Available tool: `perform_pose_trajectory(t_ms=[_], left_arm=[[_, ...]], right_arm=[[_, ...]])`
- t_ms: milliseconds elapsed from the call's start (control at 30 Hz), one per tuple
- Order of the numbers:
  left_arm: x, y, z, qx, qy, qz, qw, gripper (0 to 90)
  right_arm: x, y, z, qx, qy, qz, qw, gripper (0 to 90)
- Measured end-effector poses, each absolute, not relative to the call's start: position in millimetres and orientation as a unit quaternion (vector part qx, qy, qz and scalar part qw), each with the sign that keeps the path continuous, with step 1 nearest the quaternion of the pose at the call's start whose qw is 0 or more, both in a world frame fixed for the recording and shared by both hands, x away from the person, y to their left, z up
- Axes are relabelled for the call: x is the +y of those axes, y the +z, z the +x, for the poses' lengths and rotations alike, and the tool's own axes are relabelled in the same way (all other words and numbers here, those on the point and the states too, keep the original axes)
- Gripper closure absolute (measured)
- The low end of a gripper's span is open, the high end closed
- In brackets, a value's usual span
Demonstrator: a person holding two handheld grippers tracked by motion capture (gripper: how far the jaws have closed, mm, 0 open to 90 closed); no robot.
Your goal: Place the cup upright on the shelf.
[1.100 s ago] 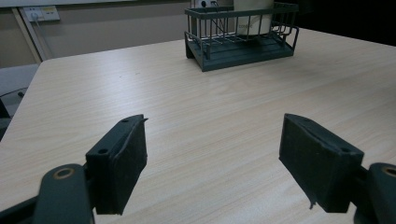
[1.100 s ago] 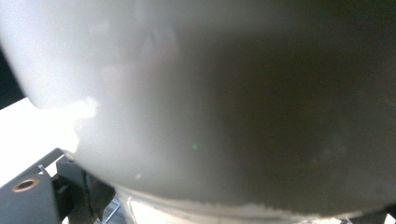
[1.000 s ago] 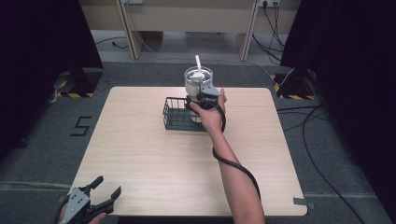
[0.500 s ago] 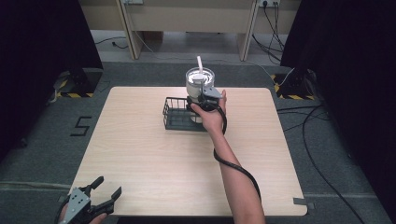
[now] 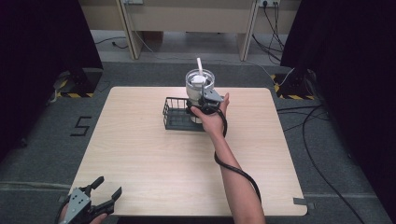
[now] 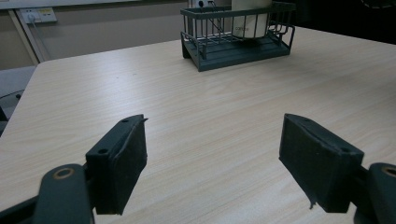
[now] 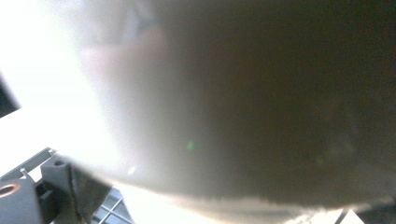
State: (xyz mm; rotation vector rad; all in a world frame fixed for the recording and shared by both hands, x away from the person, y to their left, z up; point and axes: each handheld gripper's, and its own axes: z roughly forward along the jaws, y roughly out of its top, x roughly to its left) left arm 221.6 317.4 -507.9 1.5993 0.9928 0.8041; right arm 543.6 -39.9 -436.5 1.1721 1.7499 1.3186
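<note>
Lab or recording studio, not home. Bare light-wood desk point(image 5: 140, 154) alone on grey carpet point(image 5: 42, 158). Black curtains point(image 5: 42, 42) left and right. Hazard-striped tape point(image 5: 74, 94) at stand bases. Floor number "5" point(image 5: 80, 126) left. Cables point(image 5: 322, 121) trailing right; wall sockets point(image 5: 269, 2) far.

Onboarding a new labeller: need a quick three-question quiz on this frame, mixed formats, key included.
1. True or false: the left gripper has its jaws spread open over bare table.
2. Where does the white cup stand? A) at the right end of the wire basket B) on the floor C) at the table's near edge
3. Fill in: the right gripper is at the ____.

Key: 1 true; 2 A; 3 cup. Whether its jaws are closed on the cup cannot be told; the right gripper view is blurred.
</note>
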Motion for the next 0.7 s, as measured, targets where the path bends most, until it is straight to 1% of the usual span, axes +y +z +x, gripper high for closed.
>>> perform_pose_trajectory(t_ms=[700], left_arm=[[316.2, -507.8, 221.4, 0.413, 0.337, 0.668, 0.520, 22.4]], right_arm=[[-48.8, -430.4, 518.8, 0.671, 0.500, 0.434, 0.333, 2.4]])
